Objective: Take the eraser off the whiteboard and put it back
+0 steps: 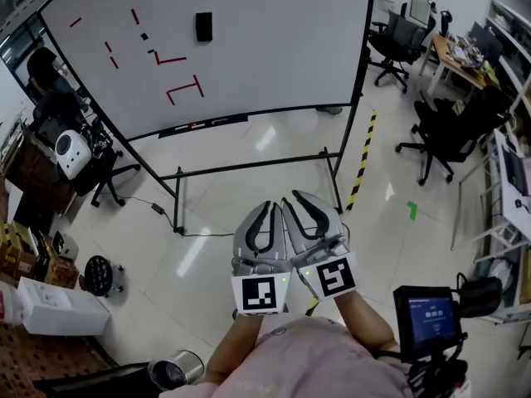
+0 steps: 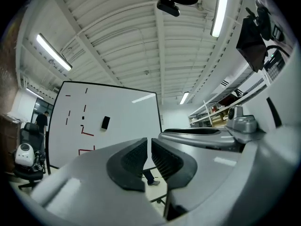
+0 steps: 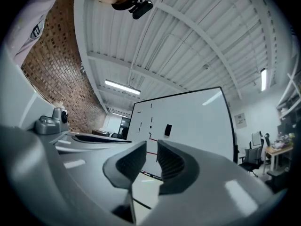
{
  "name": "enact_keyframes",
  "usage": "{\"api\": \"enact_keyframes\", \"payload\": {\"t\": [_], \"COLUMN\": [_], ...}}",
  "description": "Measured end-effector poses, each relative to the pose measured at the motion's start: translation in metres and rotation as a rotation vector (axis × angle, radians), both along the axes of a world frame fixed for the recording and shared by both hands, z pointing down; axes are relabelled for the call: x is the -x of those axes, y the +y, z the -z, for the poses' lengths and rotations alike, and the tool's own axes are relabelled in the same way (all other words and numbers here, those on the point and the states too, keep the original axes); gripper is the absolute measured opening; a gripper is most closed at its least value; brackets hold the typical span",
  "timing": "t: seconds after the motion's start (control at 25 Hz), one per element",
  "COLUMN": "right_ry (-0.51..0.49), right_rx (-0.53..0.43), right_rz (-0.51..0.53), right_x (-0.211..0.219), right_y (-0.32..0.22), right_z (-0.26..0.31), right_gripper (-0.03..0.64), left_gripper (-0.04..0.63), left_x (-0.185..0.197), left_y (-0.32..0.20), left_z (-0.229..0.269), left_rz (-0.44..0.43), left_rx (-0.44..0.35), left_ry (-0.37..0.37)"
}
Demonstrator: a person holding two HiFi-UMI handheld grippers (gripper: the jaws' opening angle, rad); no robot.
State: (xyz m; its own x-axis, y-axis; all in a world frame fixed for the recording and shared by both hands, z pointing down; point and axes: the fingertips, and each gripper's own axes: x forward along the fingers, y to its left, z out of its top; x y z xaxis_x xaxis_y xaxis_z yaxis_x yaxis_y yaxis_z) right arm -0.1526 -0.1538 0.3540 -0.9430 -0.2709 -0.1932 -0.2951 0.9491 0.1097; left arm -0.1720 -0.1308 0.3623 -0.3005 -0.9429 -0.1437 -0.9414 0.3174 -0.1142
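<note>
Red-marked whiteboard [image 1: 274, 48] with black eraser [image 1: 203, 26]; left gripper [image 1: 270, 208], right gripper [image 1: 297, 198]: jaws together, empty.

The eraser [image 1: 203, 26] is a small black rectangular block stuck upright on the whiteboard [image 1: 274, 65], in the upper half and a bit left of centre. It's well ahead of the left gripper [image 1: 270, 207] and the right gripper [image 1: 296, 197], up and to the left of them, with nothing touching it. The whiteboard is a big white panel in a black frame, standing on a black stand, facing both grippers. It has red marker strokes [image 1: 184, 89] left of and below the eraser.
</note>
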Motion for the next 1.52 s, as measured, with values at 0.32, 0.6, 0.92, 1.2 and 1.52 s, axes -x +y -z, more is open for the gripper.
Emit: {"api": "enact_keyframes", "payload": {"t": [0.32,0.6,0.92,1.2,1.52], "right_ry": [0.008,0.031,0.027,0.135,0.162], "right_rx": [0.005,-0.014,0.041,0.088,0.099], "right_rz": [-0.04,-0.031,-0.092,-0.091,-0.097], "right_x": [0.192,0.323,0.376,0.386,0.366], "right_y": [-0.12,-0.204,-0.286,-0.297,-0.301], "right_z": [0.041,0.064,0.05,0.004,-0.006], "right_gripper": [0.066,0.066,0.066,0.066,0.066], "left_gripper": [0.023,0.036,0.235,0.29,0.27], "left_x": [0.202,0.332,0.465,0.506,0.51], "left_y": [-0.127,-0.207,-0.288,-0.338,-0.343], "left_z": [0.035,0.056,0.104,0.11,0.109], "left_rz": [-0.041,-0.015,0.181,0.263,0.266], "left_rx": [-0.02,0.007,-0.035,0.006,-0.004], "left_ry": [-0.003,0.029,-0.117,-0.189,-0.17]}}
